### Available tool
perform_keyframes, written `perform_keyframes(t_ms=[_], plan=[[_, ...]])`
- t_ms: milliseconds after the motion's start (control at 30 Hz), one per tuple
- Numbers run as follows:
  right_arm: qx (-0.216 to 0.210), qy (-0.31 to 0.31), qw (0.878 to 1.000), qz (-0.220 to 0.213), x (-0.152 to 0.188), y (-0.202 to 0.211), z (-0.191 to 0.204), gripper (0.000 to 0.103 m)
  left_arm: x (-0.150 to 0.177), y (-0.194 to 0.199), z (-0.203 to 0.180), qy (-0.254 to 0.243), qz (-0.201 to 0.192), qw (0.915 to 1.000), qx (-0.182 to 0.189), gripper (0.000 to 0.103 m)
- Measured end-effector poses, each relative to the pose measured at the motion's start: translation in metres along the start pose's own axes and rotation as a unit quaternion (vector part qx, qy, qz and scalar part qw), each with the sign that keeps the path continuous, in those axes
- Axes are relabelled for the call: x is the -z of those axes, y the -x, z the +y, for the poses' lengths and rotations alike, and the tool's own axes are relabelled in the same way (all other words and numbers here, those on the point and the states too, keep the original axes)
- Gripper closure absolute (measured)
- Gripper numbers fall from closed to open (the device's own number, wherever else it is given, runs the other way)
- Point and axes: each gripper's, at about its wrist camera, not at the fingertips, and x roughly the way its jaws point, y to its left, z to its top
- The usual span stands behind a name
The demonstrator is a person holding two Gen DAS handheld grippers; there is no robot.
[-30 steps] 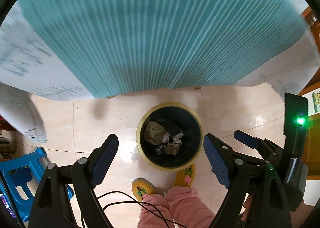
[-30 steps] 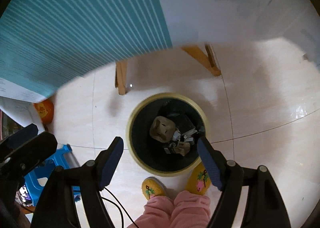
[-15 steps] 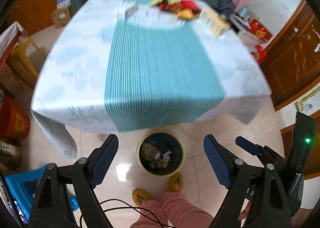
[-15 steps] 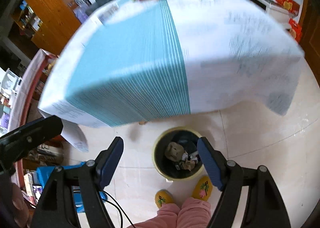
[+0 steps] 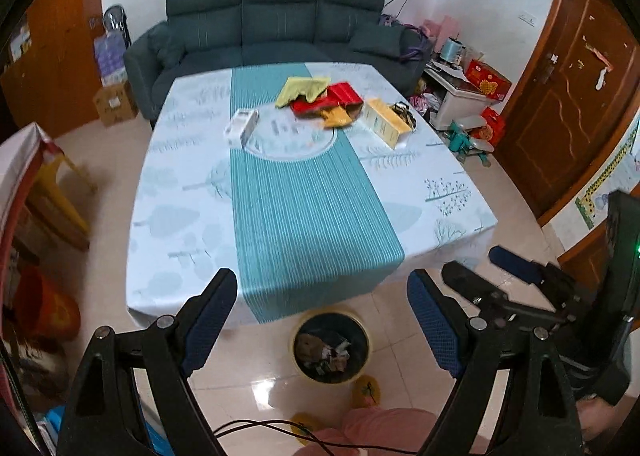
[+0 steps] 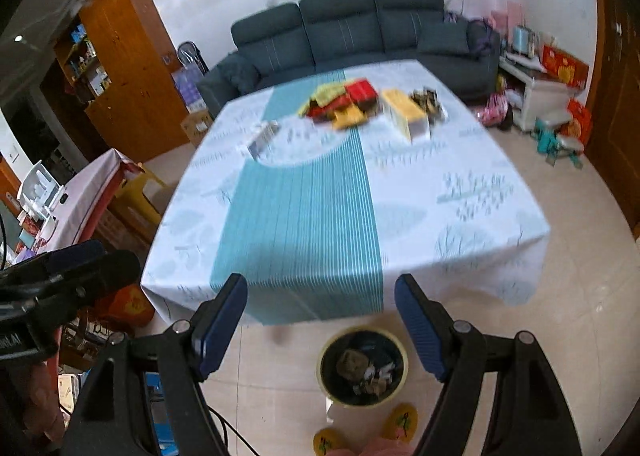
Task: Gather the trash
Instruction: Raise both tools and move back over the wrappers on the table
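A yellow-rimmed trash bin (image 5: 331, 348) holding several scraps stands on the floor at the near table edge; it also shows in the right wrist view (image 6: 362, 366). On the far part of the table lies a pile of trash: yellow, red and orange wrappers (image 5: 320, 98) (image 6: 344, 102), a yellow-white box (image 5: 386, 122) (image 6: 408, 114) and a small white box (image 5: 242, 128) (image 6: 262, 138). My left gripper (image 5: 320, 320) is open and empty, raised before the table. My right gripper (image 6: 320, 320) is open and empty, beside it.
The table carries a white cloth with a teal stripe (image 5: 296, 196). A dark sofa (image 5: 276, 20) stands behind it. A wooden door (image 5: 568, 104) is at the right, a cupboard (image 6: 116, 68) at the left. My slippers (image 6: 400, 418) stand by the bin.
Both grippers have risen and tilted up from looking straight down into the bin to looking across the whole table. Both stay open and empty.
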Motion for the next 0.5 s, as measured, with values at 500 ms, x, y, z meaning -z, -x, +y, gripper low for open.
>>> perform_keyframes(t_ms=[500], plan=[[-0.009, -0.006, 1.0, 0.012, -0.077, -0.033, -0.009, 0.031, -0.064, -0.042, 0.01, 0.0, 0.004, 0.9997, -0.025, 0.021]])
